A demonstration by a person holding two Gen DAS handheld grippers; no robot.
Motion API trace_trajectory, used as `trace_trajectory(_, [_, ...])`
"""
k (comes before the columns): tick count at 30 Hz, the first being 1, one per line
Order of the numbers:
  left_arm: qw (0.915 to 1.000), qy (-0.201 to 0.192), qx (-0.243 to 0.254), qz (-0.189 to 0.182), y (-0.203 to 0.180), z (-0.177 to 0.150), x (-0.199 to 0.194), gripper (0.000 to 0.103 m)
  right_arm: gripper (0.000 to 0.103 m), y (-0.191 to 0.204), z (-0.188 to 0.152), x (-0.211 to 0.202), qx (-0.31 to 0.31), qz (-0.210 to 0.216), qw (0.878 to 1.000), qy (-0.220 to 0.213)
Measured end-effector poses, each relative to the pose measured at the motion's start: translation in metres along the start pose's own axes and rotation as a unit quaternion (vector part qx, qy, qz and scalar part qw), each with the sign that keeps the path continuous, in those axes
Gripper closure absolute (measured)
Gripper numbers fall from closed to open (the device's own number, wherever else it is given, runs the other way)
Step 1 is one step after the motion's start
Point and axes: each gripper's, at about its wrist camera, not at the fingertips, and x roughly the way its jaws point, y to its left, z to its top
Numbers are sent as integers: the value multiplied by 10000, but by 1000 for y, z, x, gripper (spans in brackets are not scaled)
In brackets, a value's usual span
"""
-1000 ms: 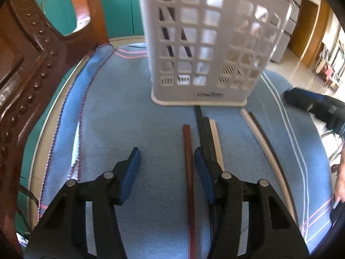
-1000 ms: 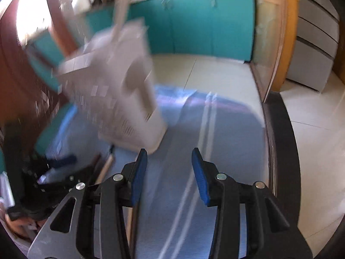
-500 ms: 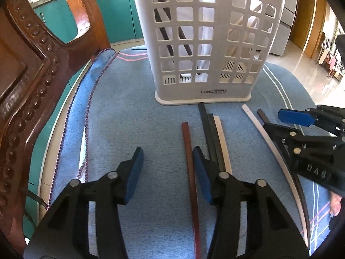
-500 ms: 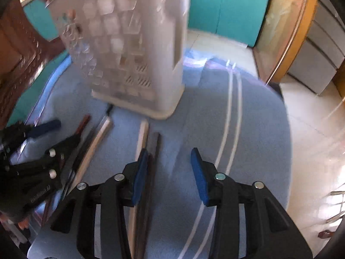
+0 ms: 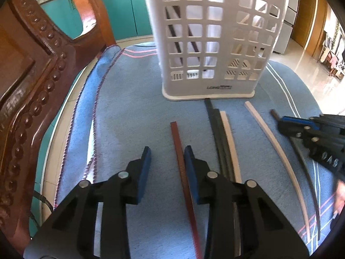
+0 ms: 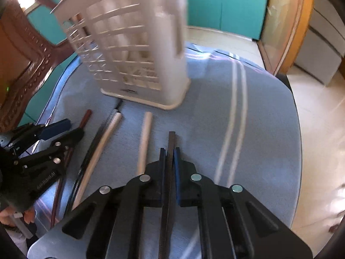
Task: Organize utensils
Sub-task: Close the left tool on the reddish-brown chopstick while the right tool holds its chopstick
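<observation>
While reading LONG, basket (image 5: 215,43) label | right gripper (image 6: 169,151) reads DAS

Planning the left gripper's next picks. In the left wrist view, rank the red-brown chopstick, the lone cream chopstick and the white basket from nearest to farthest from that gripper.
1. Red-brown chopstick: between the closing jaws of the left gripper, against its right pad.
2. Lone cream chopstick: off to the right on the cloth.
3. White basket: straight ahead, upright.

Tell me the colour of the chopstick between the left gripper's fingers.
Reddish brown chopstick, seen best in the left wrist view.
</observation>
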Motion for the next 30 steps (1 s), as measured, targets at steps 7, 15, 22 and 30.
trace_trajectory(7, [9999, 6, -135, 64, 2, 0, 1, 62, 94, -2, 2, 0, -10, -335, 9994, -130])
trace_trajectory(15, [9997, -4, -202, 97, 1, 4, 4, 60, 90, 13, -7, -2, -227, -662, 9974, -200])
trace_trajectory(22, [9997, -6, -221, 132, 1, 6, 6, 58, 81, 10, -6, -2, -236, -704, 9970, -210])
trace_trajectory(30, [9996, -7, -218, 157, -2, 7, 5, 55, 81, 4, -6, -2, -177, -631, 9976, -216])
